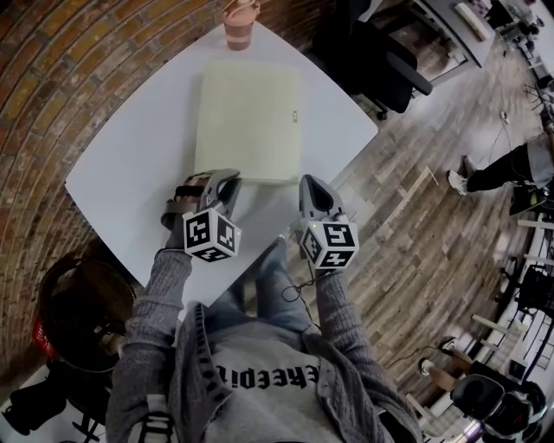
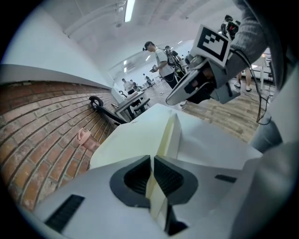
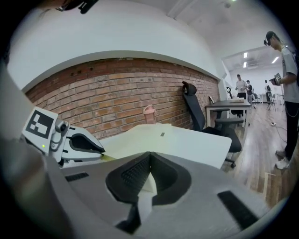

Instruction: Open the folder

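A pale yellow-green folder [image 1: 251, 117] lies flat on the white table [image 1: 130, 173], with a small dark clasp at its right edge. My left gripper [image 1: 227, 180] is at the folder's near left corner. In the left gripper view the gripper [image 2: 152, 175] is shut, with a thin edge of the folder [image 2: 135, 140] pinched between its pads. My right gripper [image 1: 313, 186] sits just beside the near right corner. Its jaws [image 3: 150, 158] are shut tip to tip, with nothing seen between them, and the folder [image 3: 135, 137] lies ahead. Each gripper shows in the other's view: right gripper [image 2: 201, 84], left gripper [image 3: 70, 140].
A pink lidded cup [image 1: 240, 22] stands at the table's far edge beside the brick wall. A black office chair [image 1: 381, 60] is at the far right corner. A dark round stool or bin [image 1: 82, 320] sits at my lower left. A person's legs [image 1: 502, 169] show on the wood floor at right.
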Demonstrator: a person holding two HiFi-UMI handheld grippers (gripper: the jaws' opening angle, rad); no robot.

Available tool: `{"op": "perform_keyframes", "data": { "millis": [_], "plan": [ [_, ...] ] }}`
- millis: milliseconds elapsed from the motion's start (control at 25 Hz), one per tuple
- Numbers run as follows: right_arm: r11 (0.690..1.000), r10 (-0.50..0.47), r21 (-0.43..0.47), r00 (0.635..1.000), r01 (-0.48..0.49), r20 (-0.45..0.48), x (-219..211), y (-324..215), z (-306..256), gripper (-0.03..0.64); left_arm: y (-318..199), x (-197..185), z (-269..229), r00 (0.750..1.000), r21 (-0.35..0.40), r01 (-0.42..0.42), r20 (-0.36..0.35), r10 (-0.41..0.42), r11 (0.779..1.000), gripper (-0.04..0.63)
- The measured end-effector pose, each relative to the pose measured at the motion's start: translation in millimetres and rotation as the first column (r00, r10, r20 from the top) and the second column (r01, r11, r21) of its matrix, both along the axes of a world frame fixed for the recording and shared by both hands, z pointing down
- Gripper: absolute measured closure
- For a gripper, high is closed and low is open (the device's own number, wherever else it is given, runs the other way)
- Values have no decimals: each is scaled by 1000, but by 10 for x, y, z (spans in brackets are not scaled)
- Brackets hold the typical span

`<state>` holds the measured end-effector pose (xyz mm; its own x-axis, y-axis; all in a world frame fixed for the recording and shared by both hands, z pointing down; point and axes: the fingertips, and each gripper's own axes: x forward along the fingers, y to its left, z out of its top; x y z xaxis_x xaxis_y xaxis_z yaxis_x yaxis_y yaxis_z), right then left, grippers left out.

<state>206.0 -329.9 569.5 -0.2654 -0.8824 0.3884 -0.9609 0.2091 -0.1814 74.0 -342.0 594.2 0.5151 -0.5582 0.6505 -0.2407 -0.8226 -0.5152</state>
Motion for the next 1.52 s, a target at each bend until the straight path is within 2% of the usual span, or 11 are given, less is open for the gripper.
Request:
{"op": "perform_keyframes", "data": {
  "millis": [480,640,840,880,960,1040,1120,1200,1280,1400,1520],
  "plan": [
    [994,-21,-107,1000,20,-14,-21,-32,357,614,3,1,-9,1000,1,-3,-25,3,1000,572],
    [990,-49,-137,996,38,-73,-44,-40,374,614,-54,-40,-154,991,-10,56,-123,-57,998,572],
    [986,-62,-157,994,47,-93,-38,-32,370,614,-71,-158,-371,954,-55,140,-259,-150,989,577],
    [986,-64,-158,994,49,-91,-39,-32,369,614,-82,-210,-422,936,-73,168,-301,-183,983,578],
    [986,-63,-157,994,48,-92,-39,-31,372,614,-123,-339,-542,872,-133,232,-410,-267,964,578],
    [987,-59,-158,993,42,-99,-28,-25,372,614,-162,-485,-666,782,-204,289,-513,-354,935,580],
    [986,-56,-160,993,39,-103,-20,-19,367,614,-184,-646,-784,689,-273,337,-580,-434,901,581],
    [986,-57,-164,992,38,-111,-27,-19,366,614,-203,-845,-847,615,-317,385,-612,-497,867,583],
    [985,-60,-166,991,40,-122,-42,-26,367,614,-224,-1068,-852,557,-342,437,-623,-549,832,585],
    [985,-62,-169,989,38,-135,-54,-35,362,614,-253,-1365,-810,481,-381,503,-622,-618,776,586],
    [984,-61,-176,987,35,-146,-54,-37,361,614,-275,-1594,-732,425,-411,559,-604,-674,721,586]
  ]
}}
